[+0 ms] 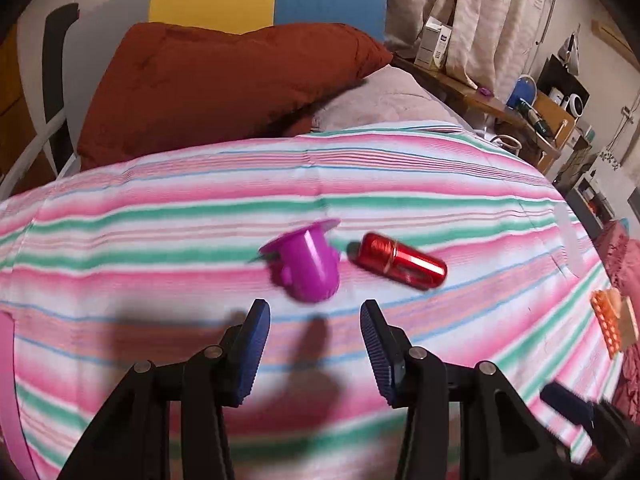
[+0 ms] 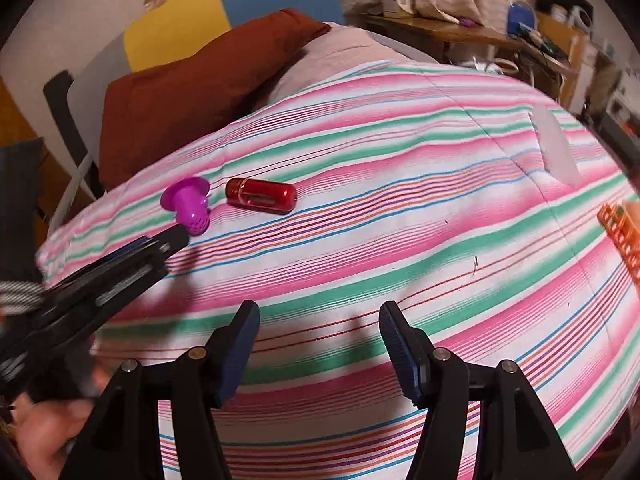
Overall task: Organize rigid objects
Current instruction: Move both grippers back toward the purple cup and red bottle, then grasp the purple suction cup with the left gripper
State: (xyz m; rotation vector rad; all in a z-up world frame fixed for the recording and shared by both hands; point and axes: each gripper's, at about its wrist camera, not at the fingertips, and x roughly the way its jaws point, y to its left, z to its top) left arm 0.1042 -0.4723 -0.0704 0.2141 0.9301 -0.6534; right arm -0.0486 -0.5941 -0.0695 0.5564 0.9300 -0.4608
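Left wrist view: the left gripper (image 1: 315,322) is spread wide and holds nothing, just short of one purple cup (image 1: 306,264). One red capsule (image 1: 402,261) lies beside it on the striped bed (image 1: 160,216). The right gripper (image 2: 319,320) also gapes empty. A brown pillow (image 1: 216,80) lies behind.

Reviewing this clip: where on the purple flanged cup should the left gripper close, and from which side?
Grip the purple cup across its tapered barrel, below the wide flange, coming in from its closed, perforated end, which points at the open left gripper. It lies tipped on the striped sheet, and the red capsule crowds its right.
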